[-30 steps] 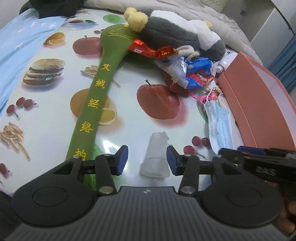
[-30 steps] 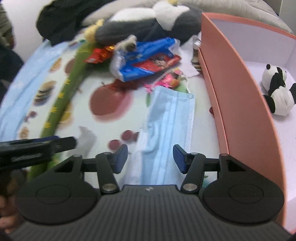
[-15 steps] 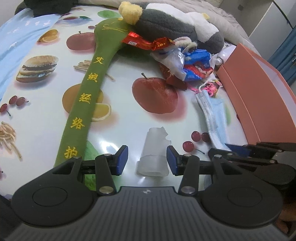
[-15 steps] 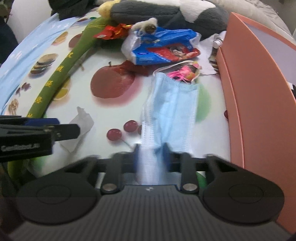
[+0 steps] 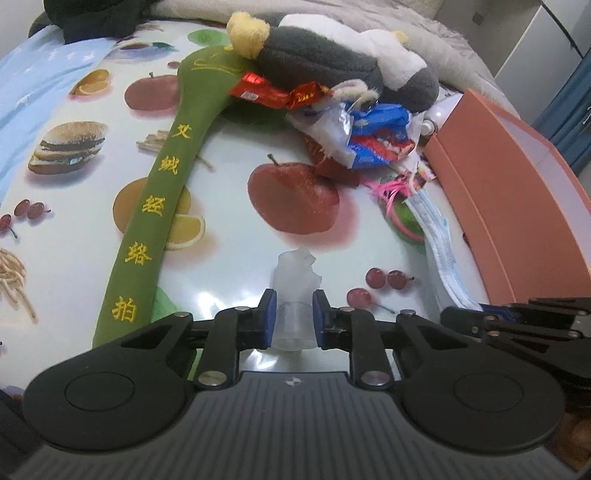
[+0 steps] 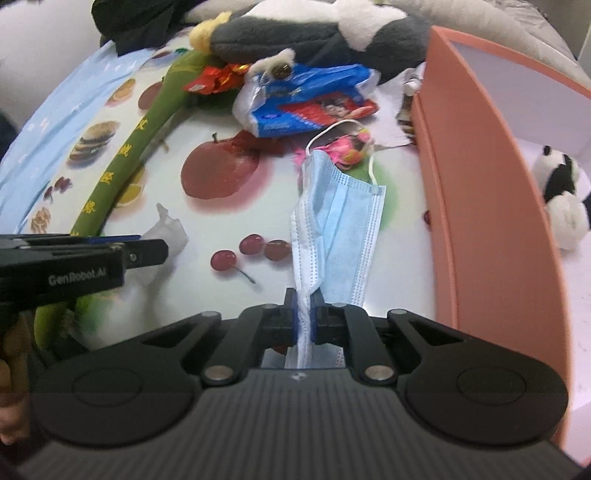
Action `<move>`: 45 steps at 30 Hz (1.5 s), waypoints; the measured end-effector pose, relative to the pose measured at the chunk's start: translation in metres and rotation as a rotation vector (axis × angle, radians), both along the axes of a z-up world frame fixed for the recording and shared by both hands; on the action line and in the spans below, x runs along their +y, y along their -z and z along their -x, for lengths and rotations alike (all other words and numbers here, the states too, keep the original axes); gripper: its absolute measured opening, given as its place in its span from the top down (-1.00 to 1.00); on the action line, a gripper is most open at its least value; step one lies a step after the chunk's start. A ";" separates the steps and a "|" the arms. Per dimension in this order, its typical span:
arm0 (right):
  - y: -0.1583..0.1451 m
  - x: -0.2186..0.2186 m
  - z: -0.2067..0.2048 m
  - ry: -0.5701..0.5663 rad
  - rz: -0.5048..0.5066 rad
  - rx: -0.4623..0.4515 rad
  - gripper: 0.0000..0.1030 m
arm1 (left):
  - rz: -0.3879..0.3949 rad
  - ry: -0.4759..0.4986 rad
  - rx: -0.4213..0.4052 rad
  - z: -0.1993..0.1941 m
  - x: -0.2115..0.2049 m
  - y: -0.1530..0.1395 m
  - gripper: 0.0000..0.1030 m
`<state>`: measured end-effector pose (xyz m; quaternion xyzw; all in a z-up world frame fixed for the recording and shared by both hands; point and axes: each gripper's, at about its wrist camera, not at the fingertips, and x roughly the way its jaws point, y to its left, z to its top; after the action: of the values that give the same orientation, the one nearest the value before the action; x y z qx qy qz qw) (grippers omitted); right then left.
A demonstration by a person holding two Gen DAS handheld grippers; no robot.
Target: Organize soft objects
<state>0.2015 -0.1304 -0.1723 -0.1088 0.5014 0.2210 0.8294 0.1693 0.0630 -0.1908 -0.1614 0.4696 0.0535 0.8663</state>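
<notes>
My left gripper (image 5: 294, 320) is shut on a crumpled translucent white plastic piece (image 5: 295, 280) lying on the fruit-print tablecloth. My right gripper (image 6: 305, 320) is shut on the near edge of a blue face mask (image 6: 340, 225), which bunches up beside the pink box (image 6: 476, 192); the mask also shows in the left wrist view (image 5: 439, 251). A long green plush bar (image 5: 162, 206) with yellow characters lies to the left. A grey and white plush toy (image 5: 332, 62) lies at the back. A small panda plush (image 6: 561, 206) sits inside the box.
A blue snack bag (image 6: 306, 103), a red candy wrapper (image 5: 273, 92) and a pink hair tie (image 5: 391, 192) lie in a pile behind the mask. Dark clothing (image 5: 92, 18) and a grey blanket lie at the back. A light blue cloth (image 5: 33, 81) covers the left.
Both grippers have closed: the left on the white plastic piece, the right on the face mask, which has folded and bunched. Both moved slightly forward.
</notes>
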 end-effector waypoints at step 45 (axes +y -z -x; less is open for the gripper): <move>-0.138 -0.089 0.072 0.190 -0.174 -0.282 0.81 | 0.085 0.164 -0.280 0.037 -0.076 -0.142 0.55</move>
<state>0.1291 -0.2192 -0.0338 -0.0189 0.3670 0.1667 0.9150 0.1327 -0.0131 -0.0487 -0.1647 0.3579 -0.0603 0.9171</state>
